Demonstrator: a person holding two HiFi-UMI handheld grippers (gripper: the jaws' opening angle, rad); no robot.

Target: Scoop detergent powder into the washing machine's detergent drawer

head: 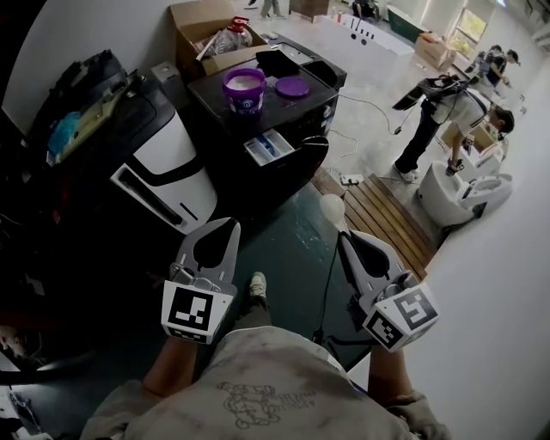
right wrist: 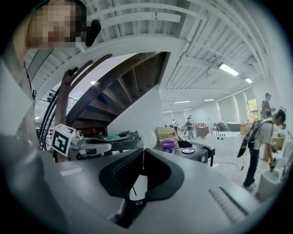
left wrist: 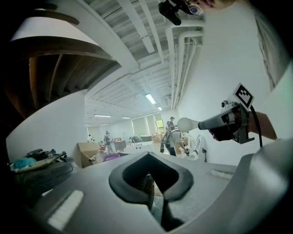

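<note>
The black washing machine (head: 284, 120) stands ahead of me with its detergent drawer (head: 270, 148) pulled open at the front. On top are an open purple tub of powder (head: 244, 89) and its purple lid (head: 292, 87). My right gripper (head: 342, 237) is shut on the handle of a white spoon (head: 331, 207), held low over the floor, well short of the machine. My left gripper (head: 230, 225) is shut and holds nothing. In the right gripper view the spoon (right wrist: 147, 139) stands edge-on between the jaws, with the tub (right wrist: 167, 146) far beyond.
A white and black appliance (head: 168, 168) sits left of the machine, with a cardboard box (head: 199, 24) behind it. Wooden decking (head: 388, 219) and a cable (head: 378, 107) lie to the right. People work by white tubs (head: 468, 196) at far right. My shoe (head: 257, 284) is below.
</note>
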